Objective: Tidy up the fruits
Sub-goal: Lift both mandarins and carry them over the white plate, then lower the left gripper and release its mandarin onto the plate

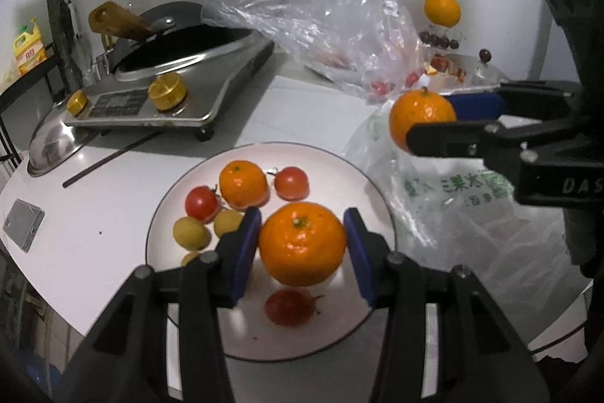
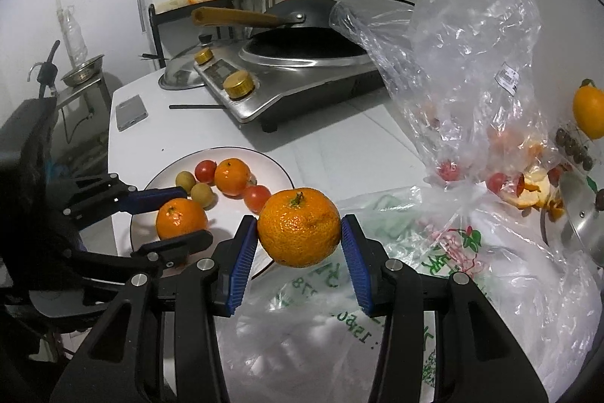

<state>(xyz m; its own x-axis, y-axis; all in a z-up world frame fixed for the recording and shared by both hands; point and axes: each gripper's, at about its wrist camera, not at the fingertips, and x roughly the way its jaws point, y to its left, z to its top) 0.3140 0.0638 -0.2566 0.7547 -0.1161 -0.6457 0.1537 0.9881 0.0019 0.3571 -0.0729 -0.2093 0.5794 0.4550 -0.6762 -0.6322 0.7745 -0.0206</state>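
Right now my left gripper (image 1: pixel 302 246) is clamping one mandarin (image 1: pixel 302 244) above the white plate (image 1: pixel 377 214); my right gripper (image 2: pixel 300 233) is gripping another mandarin (image 2: pixel 299 227) over the printed bag (image 2: pixel 434 263). Sitting on the plate are one tangerine (image 1: pixel 243 183), three tomatoes (image 1: pixel 202 202) and three yellow fruits (image 1: pixel 190 233), leaving its near-right side bare.
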